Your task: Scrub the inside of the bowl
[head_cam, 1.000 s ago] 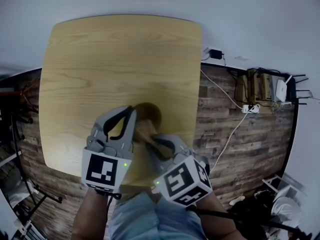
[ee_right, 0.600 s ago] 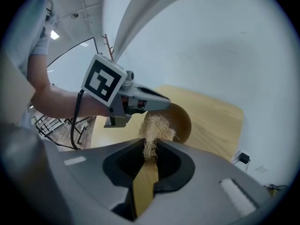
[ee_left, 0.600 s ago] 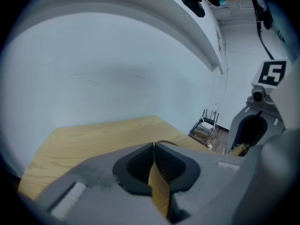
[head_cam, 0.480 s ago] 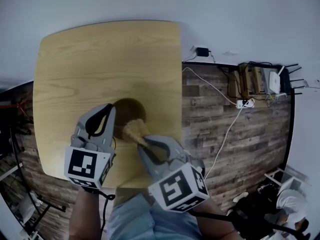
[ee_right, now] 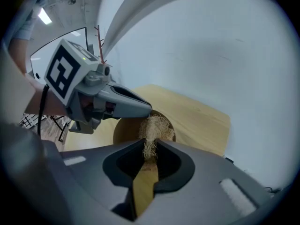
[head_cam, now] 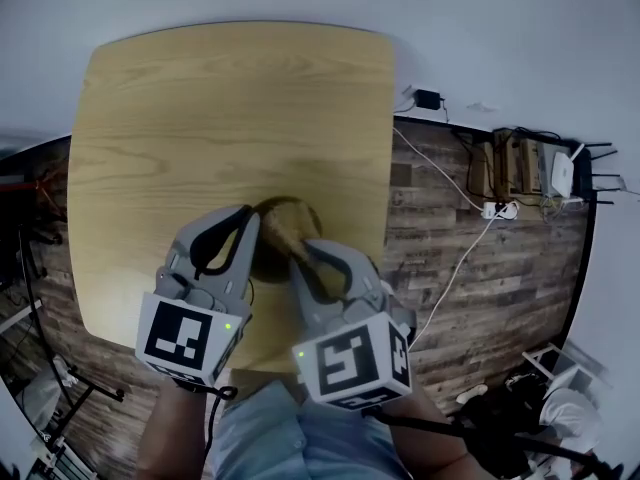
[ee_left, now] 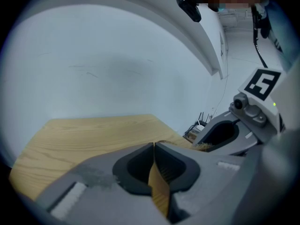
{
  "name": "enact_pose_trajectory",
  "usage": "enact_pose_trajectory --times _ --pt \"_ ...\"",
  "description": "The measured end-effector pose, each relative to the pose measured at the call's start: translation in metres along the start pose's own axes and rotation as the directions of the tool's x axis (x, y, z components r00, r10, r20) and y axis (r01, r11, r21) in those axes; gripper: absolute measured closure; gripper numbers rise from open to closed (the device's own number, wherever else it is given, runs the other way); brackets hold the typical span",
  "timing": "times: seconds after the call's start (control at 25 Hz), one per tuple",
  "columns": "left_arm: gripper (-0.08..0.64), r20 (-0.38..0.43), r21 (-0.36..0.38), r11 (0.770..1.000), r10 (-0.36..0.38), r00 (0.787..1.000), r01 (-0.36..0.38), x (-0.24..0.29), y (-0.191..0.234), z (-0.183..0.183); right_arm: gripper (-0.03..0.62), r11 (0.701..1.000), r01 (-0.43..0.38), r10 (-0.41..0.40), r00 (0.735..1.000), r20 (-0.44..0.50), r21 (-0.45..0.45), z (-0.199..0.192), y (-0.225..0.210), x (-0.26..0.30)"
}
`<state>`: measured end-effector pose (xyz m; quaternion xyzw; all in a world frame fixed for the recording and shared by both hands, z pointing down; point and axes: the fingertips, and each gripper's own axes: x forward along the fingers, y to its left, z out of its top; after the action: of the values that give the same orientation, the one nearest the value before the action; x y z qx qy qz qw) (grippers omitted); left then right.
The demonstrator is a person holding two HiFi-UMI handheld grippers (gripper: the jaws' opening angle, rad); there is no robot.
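Bowl (head_cam: 298, 211) sits near the tabletop's (head_cam: 230, 108) 6 o'clock edge, its 9 o'clock rim pinched by the left hand-held gripper (head_cam: 246, 230). The right hand-held gripper (head_cam: 310, 254), reaching in from 5 o'clock, is clamped on a fibre scrubber (head_cam: 281, 231) pressed inside. Scrubbing seems under way; the next move likely calls for sweeping round the wall while the left steadies.

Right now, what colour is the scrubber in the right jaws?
The scrubber is pale straw-tan fibre, lighter than the brown bowl. Shows best in the right gripper view.
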<state>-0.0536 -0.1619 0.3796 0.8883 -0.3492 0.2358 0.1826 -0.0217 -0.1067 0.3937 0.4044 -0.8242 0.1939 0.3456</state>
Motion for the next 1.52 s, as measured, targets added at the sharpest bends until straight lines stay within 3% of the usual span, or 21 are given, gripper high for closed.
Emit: enact_pose_trajectory --times 0.2,0.52,0.72,1.04,1.28,1.52 --pt "0.529 -0.056 0.009 1.0 -0.028 0.998 0.029 0.0 0.003 -0.009 0.538 0.999 -0.031 0.03 0.999 -0.037 -0.023 -0.002 0.01 0.023" --pt "0.531 -0.033 -0.019 0.999 -0.042 0.999 0.041 -0.006 0.01 -0.008 0.54 0.985 -0.137 0.134 0.99 -0.039 -0.102 0.006 0.037 0.034" --pt "0.531 -0.041 -0.002 1.0 -0.028 0.999 0.028 -0.006 0.019 -0.011 0.54 0.962 -0.223 0.217 0.975 -0.051 -0.158 0.009 0.057 0.033" --pt "0.531 -0.045 0.022 1.0 0.009 0.999 -0.008 -0.002 0.027 -0.012 0.541 0.946 -0.275 0.271 0.961 -0.043 -0.169 0.007 0.061 0.014" --pt "0.531 -0.032 0.069 0.997 0.026 0.999 -0.024 0.006 0.028 -0.008 0.54 0.956 -0.251 0.253 0.967 -0.007 -0.151 0.001 0.05 -0.007" --pt "0.531 -0.042 0.08 0.996 0.038 0.998 -0.035 -0.016 0.017 -0.012 0.54 0.976 -0.125 0.126 0.992 -0.002 -0.176 -0.002 0.036 -0.029"
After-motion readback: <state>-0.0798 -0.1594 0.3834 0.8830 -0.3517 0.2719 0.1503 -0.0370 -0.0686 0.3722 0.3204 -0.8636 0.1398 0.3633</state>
